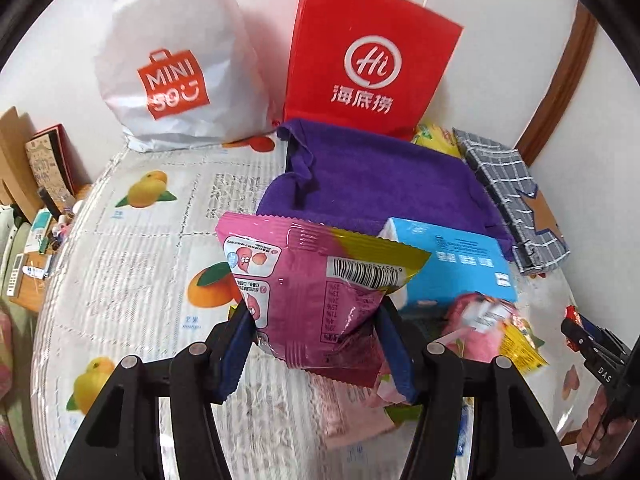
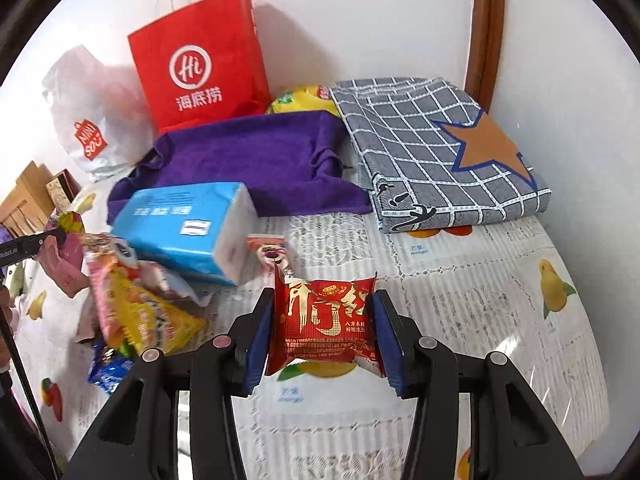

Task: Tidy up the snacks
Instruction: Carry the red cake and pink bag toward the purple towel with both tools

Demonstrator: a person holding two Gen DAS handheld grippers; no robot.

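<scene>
The left gripper (image 1: pixel 316 344) clamps a glossy pink crinkle-edged snack packet (image 1: pixel 316 292) above the fruit-print tablecloth (image 1: pixel 132 264); the right gripper (image 2: pixel 322 336) pinches a shiny red foil pillow pack (image 2: pixel 326 326) beside a blue tissue pack (image 2: pixel 184 224).

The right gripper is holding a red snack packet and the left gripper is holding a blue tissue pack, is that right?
Not quite. The left gripper is holding a pink snack packet, as the left wrist view shows. The right gripper does hold the red snack packet.

Left gripper (image 1: pixel 316 344) jaws clamping pink snack packet (image 1: pixel 316 300), purple towel (image 1: pixel 384 176), red bag (image 1: pixel 368 64) behind
</scene>
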